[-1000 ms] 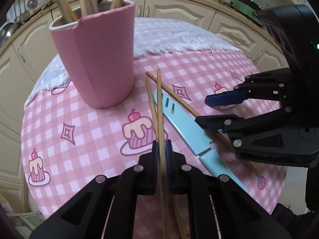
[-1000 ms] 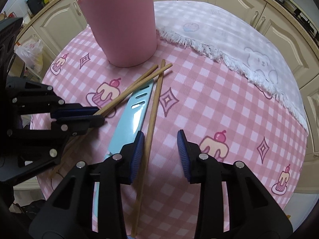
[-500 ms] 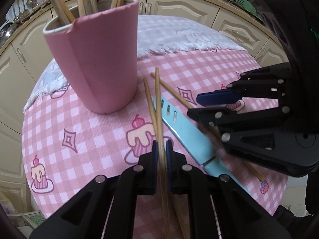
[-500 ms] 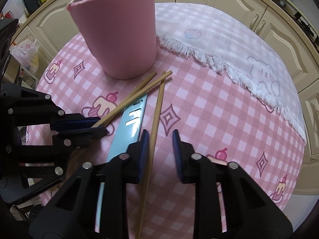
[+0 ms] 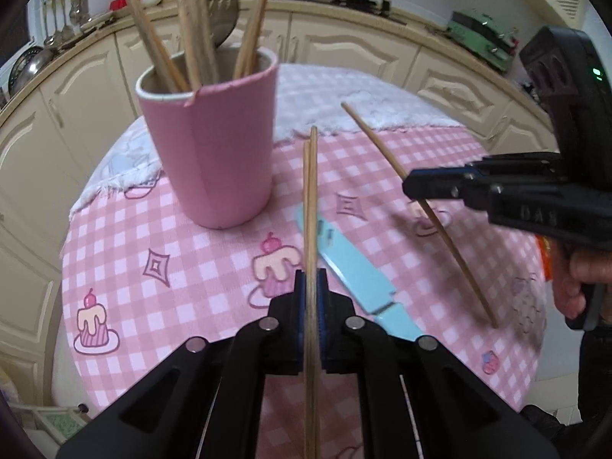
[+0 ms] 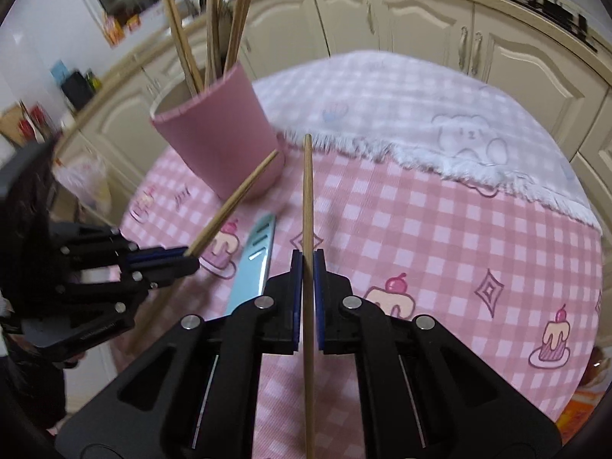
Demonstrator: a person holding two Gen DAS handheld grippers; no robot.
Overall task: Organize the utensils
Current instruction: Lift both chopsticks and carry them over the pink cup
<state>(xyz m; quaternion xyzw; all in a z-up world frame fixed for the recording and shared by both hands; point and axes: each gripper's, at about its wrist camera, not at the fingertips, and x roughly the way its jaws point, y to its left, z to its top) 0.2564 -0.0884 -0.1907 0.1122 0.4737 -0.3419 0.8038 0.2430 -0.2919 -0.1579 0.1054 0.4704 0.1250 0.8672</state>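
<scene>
My left gripper (image 5: 310, 287) is shut on two wooden chopsticks (image 5: 310, 199) and holds them above the table, tips pointing at the pink cup (image 5: 214, 153). My right gripper (image 6: 307, 267) is shut on a single chopstick (image 6: 307, 191), also lifted; it shows in the left wrist view (image 5: 417, 206). The pink cup (image 6: 222, 141) stands upright at the back left and holds several chopsticks. A light blue knife (image 5: 355, 271) lies flat on the pink checked tablecloth (image 5: 153, 229) between the grippers; it shows in the right wrist view (image 6: 252, 264).
A white fringed towel (image 6: 420, 114) covers the far part of the round table. Cream kitchen cabinets (image 5: 344, 49) ring the table. The table's edge drops off close behind the cup and on both sides.
The right gripper closed on the single chopstick and lifted it off the table. The left gripper rose with its two chopsticks. Only the knife still lies on the cloth.
</scene>
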